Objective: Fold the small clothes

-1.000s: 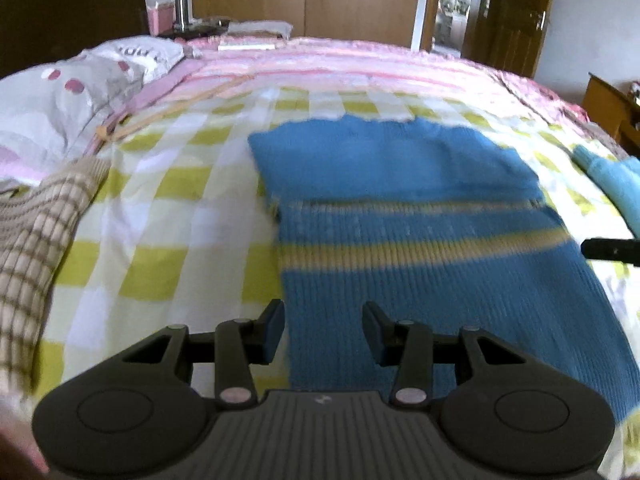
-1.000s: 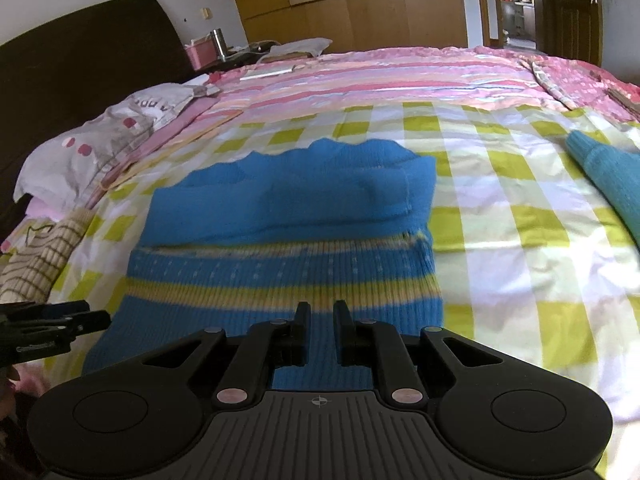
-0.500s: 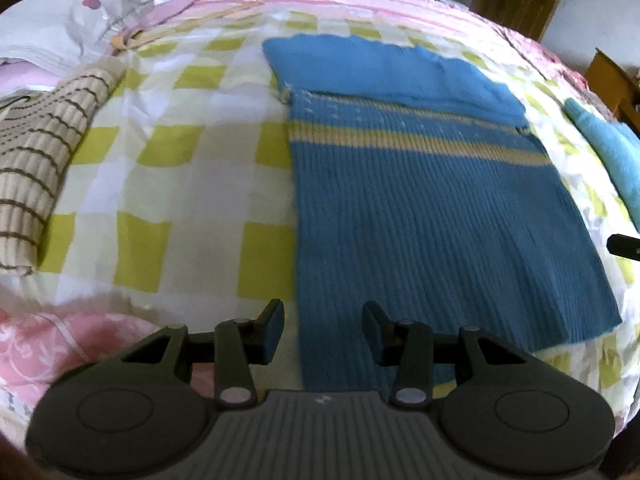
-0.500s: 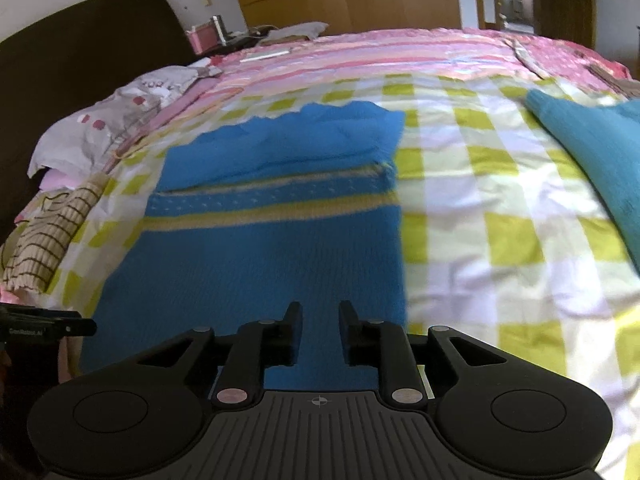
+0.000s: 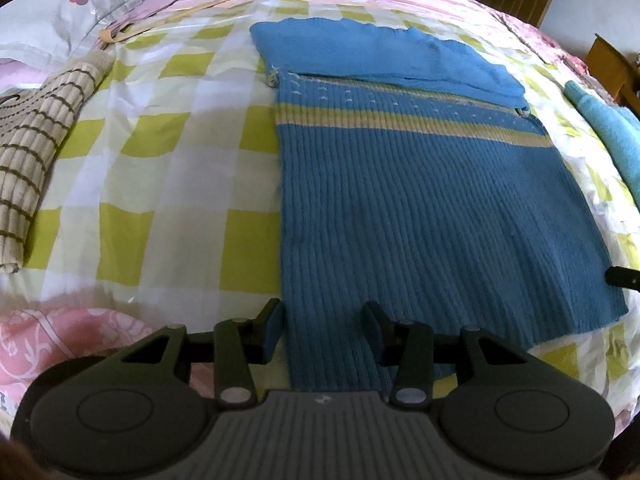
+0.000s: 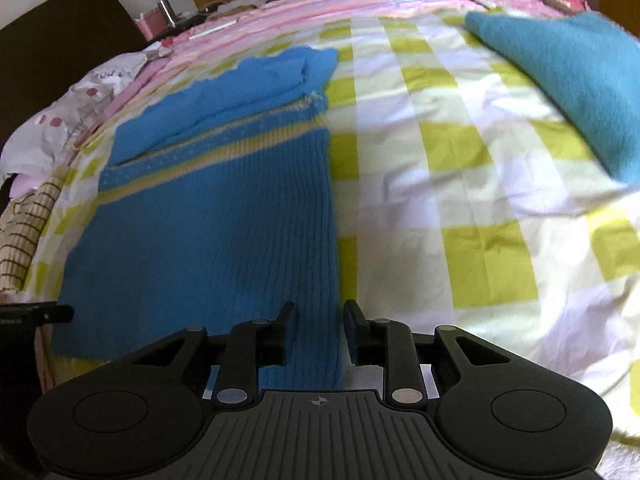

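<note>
A blue knit sweater with a yellow stripe lies flat on the checked bed sheet, its sleeves folded across the far end. My left gripper is open, its jaws straddling the sweater's near left corner at the hem. My right gripper is open, its jaws straddling the sweater's near right edge at the hem. The tip of the other gripper shows at the edge of each view.
A beige striped garment lies at the left of the bed. A folded teal garment lies at the right. Pillows sit at the far left, and a pink quilt covers the bed's near edge.
Both grippers have pulled back from the sweater's middle to its near hem and lowered. The right gripper's jaws have opened wider. The sweater has not moved.
</note>
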The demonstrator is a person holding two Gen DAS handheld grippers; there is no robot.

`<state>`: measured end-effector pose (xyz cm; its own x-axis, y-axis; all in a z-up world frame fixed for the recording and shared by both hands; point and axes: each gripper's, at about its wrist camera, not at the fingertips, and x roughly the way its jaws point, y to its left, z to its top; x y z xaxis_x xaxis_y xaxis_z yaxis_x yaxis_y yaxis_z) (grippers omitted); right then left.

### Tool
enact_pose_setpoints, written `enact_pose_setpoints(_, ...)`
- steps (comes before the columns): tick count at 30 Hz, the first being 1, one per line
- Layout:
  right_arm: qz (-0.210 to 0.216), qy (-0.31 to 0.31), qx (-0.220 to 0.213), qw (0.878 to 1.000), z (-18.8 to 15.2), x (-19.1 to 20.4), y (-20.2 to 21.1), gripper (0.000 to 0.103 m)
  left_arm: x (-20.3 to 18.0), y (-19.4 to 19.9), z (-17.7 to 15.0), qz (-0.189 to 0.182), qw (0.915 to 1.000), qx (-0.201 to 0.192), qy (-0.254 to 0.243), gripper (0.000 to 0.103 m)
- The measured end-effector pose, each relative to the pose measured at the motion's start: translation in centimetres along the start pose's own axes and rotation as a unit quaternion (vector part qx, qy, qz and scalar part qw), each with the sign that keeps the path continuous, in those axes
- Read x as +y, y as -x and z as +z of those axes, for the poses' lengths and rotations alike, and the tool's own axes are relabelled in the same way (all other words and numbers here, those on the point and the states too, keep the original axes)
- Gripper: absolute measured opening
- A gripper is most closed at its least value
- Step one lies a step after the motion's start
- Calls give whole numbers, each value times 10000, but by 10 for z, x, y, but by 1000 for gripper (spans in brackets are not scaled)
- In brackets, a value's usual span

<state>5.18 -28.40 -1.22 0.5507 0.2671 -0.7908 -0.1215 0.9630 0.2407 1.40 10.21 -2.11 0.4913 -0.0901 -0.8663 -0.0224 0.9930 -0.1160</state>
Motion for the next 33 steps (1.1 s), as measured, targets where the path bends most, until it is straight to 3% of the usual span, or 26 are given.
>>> enact_pose_setpoints(11,611,-355,225,9972,-3,-9,1,28,1,-2,0,-105,9999,81,36,51)
enact_pose_setpoints(17,1019,-545,267,9929,-3,-14,-1,28,4,0,-1,-303,9994,23,168,33)
enact_pose_setpoints(19,1076,-597,254,9921,-2,-15,-5,28,4,-1,-1,-461,9986,51,241,33)
enact_pose_setpoints(25,1328,-842,207,9873,3,-18,-14,27,4,-3,0,-470,9985,65,268,33)
enact_pose_setpoints(28,1409,-906,187,9857,3,-18,-18,21,5,-3,2,-515,9981,75,320,32)
enact_pose_setpoints(31,1584,-1064,218,9814,2,-17,-21,13,8,0,3,-709,9967,35,400,17)
enact_pose_setpoints(33,1690,-1190,192,9782,2,-17,-22,12,11,2,3,-877,9950,-36,479,16)
